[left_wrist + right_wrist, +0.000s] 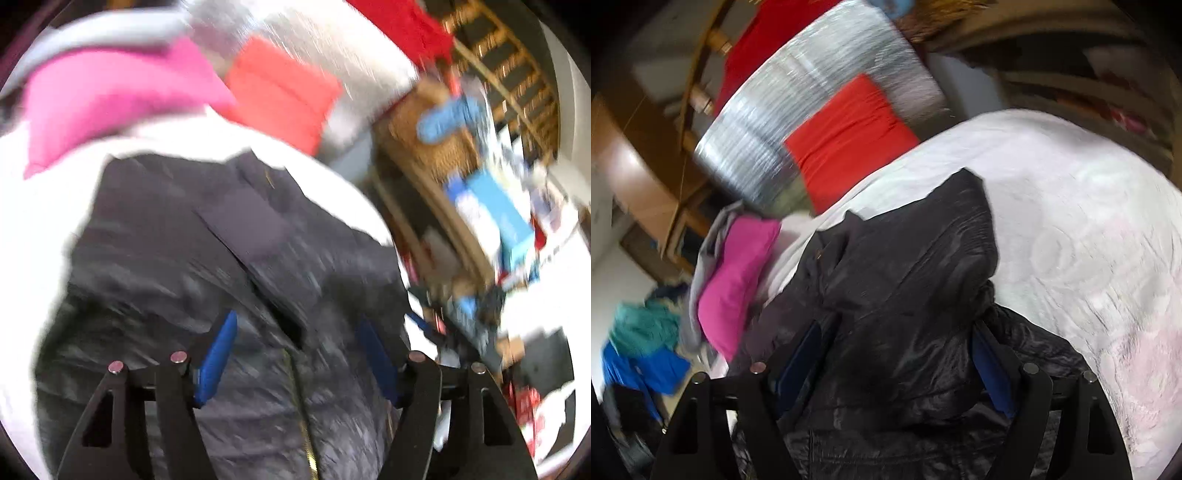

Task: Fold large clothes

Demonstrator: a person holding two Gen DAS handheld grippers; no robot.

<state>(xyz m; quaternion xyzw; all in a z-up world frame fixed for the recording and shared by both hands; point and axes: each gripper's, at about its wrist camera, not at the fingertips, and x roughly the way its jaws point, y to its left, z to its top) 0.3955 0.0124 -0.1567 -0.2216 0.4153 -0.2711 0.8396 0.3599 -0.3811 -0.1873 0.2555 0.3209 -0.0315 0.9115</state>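
Observation:
A large dark quilted jacket (pixel 207 258) with a gold zipper lies on a white bed cover (pixel 33 229). My left gripper (pixel 295 332) is open just above the jacket's zipper area, blue fingers (pixel 218 358) spread wide with nothing between them. In the right wrist view the same jacket (pixel 905 266) lies bunched on the white cover (pixel 1089 229). My right gripper (pixel 897 354) is open over the jacket, its blue fingers (pixel 990 369) on either side of a raised fold. Both views are motion-blurred.
A folded pink garment (pixel 110 96) and an orange-red one (pixel 280 96) lie past the jacket, by a silver-grey cushion (pixel 812 96). Wooden shelves with boxes (pixel 480 206) stand to the right. Blue and teal clothes (pixel 642 343) lie on the floor at left.

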